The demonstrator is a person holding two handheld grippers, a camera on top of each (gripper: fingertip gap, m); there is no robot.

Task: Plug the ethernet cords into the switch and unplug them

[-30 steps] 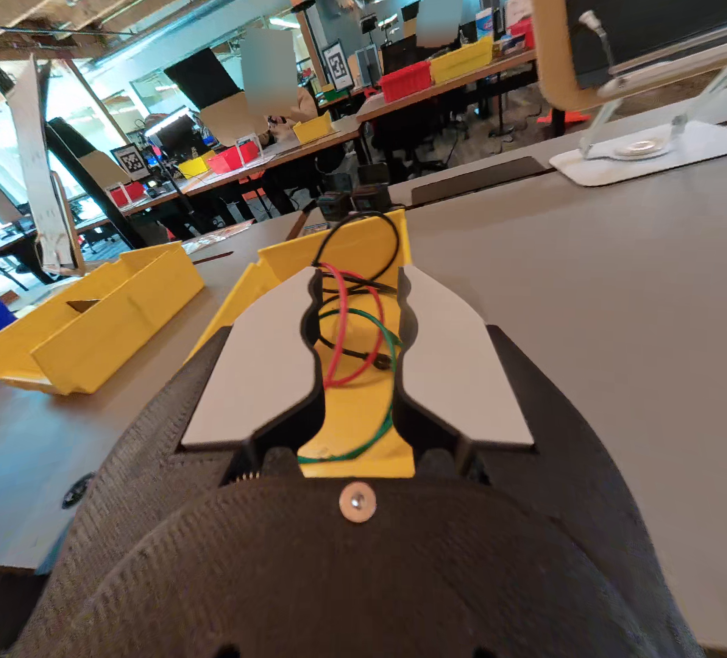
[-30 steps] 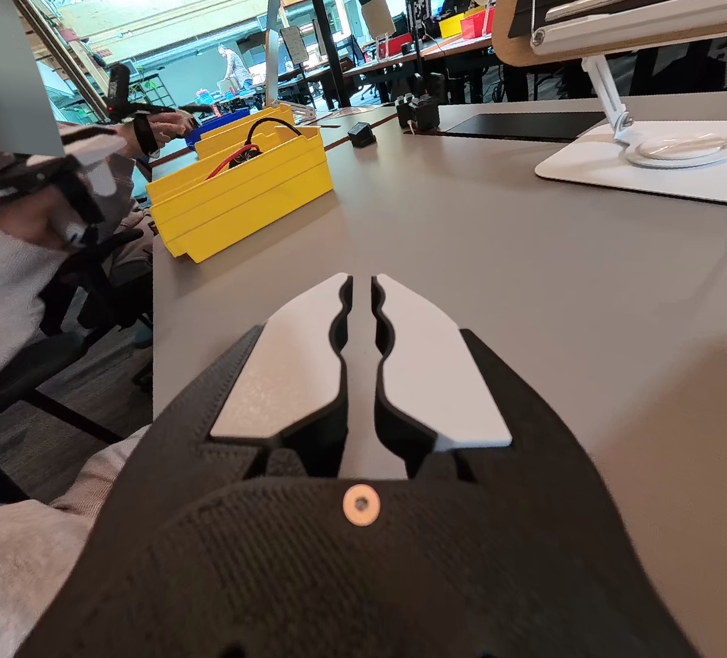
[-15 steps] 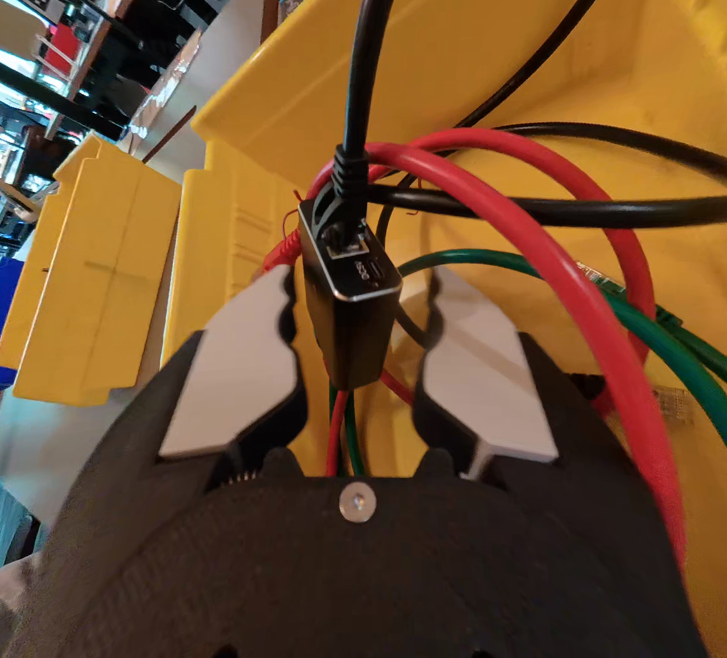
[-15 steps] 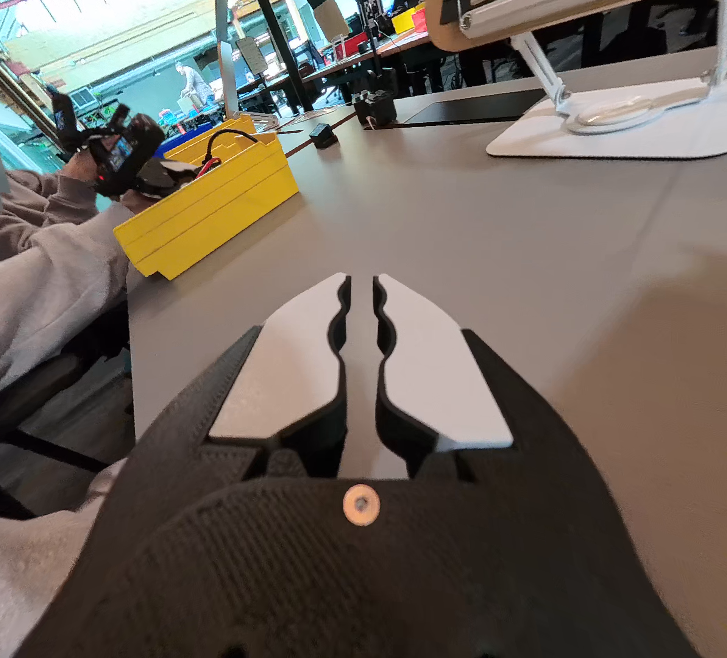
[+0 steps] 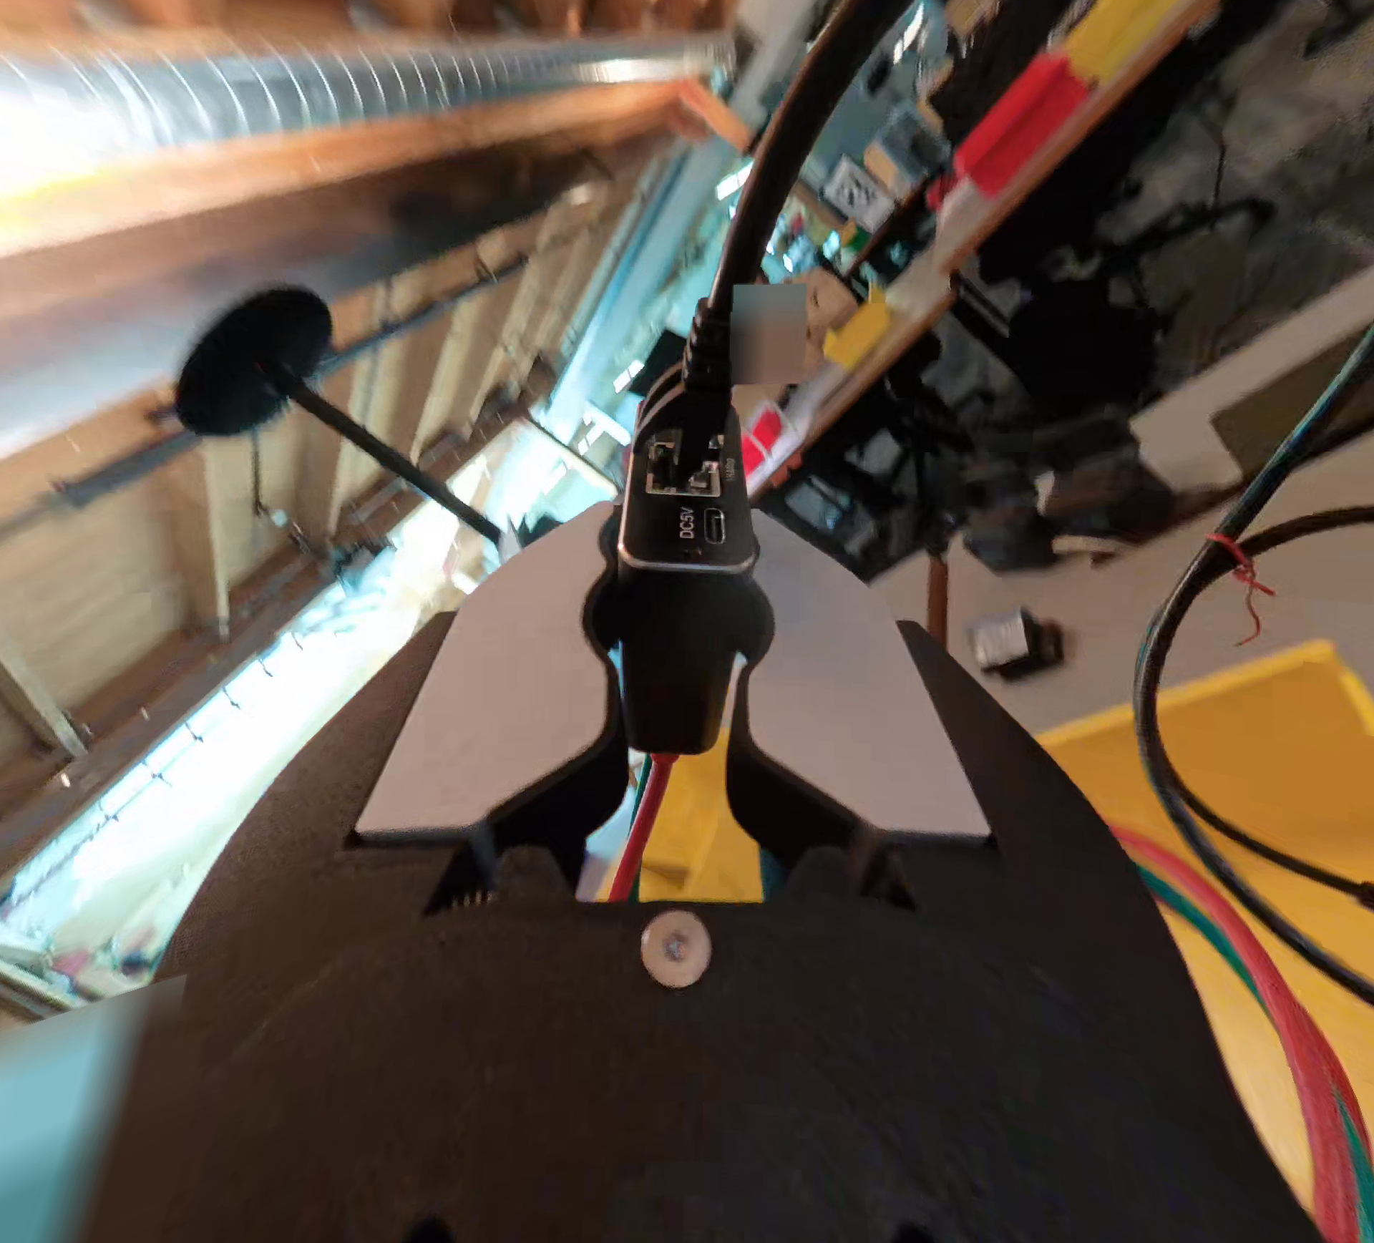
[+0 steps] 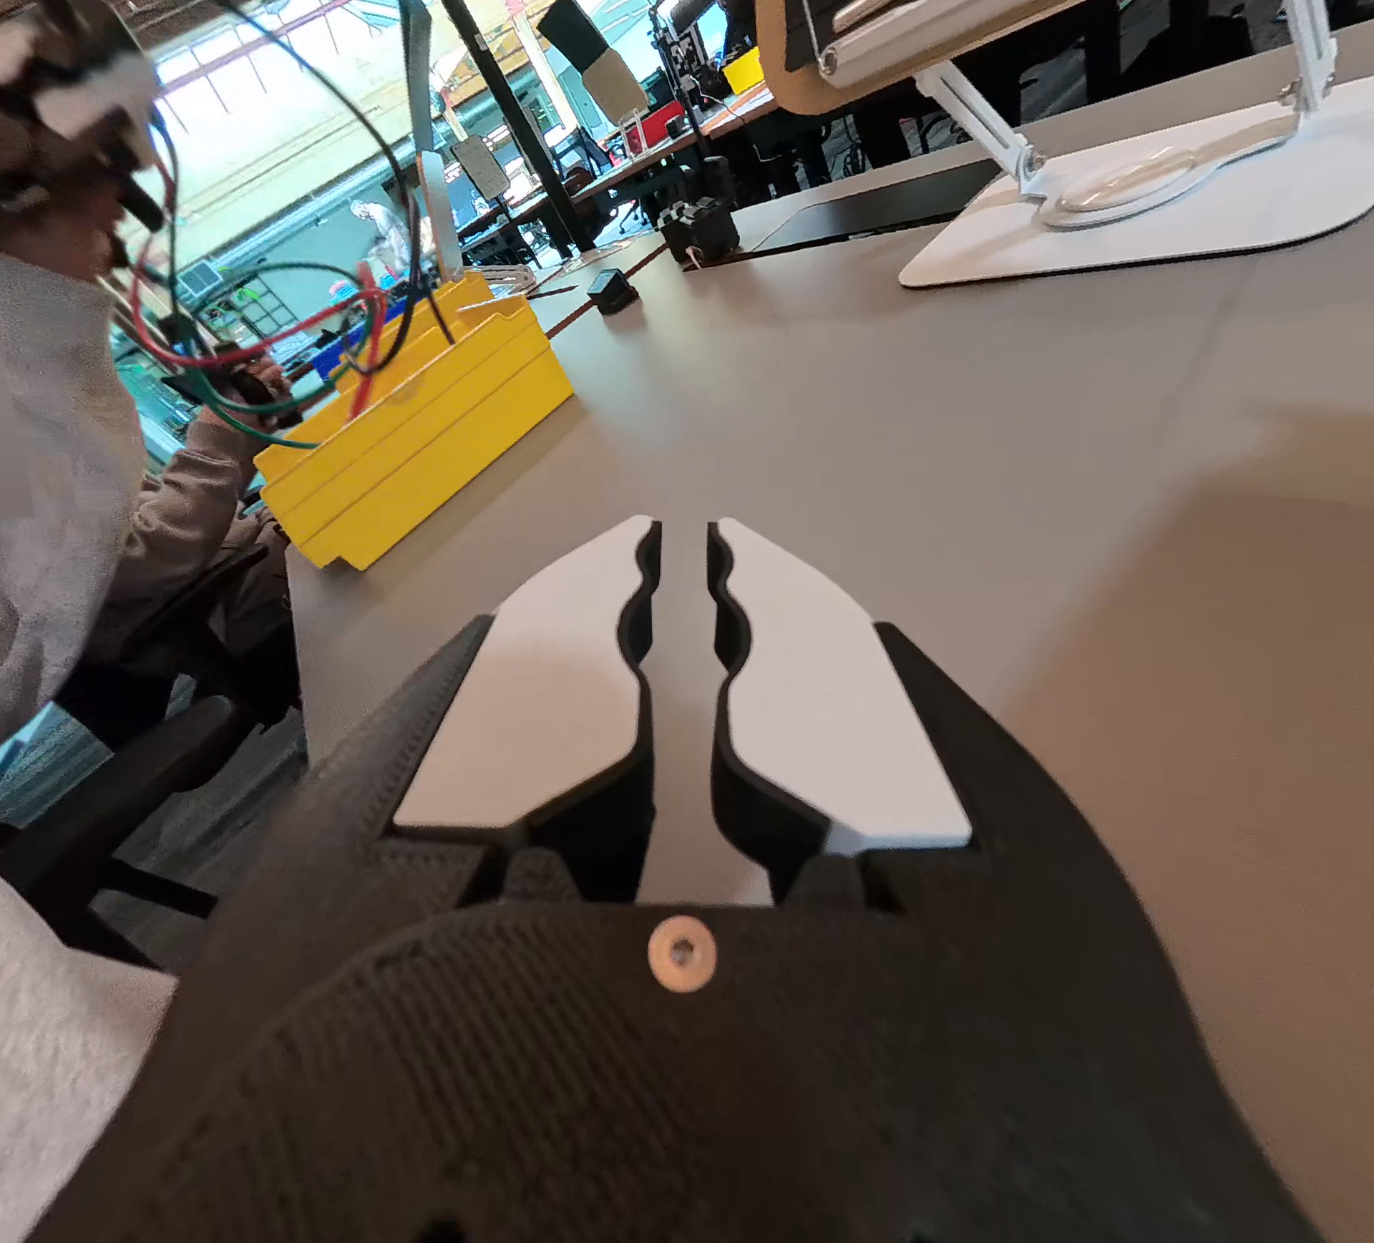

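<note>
The left gripper (image 5: 682, 583) now clamps the switch (image 5: 680, 560), lifted from the yellow bin (image 5: 1227, 798), long axis pointing forward; right gripper (image 6: 682, 531) stays nearly closed, empty.

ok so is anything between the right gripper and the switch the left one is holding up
No solid thing on the table blocks it. The right gripper sits over bare table, nearly shut and empty. The left gripper holds the switch aloft, but red, green and black cords dangle from it down to the yellow bin.
</note>
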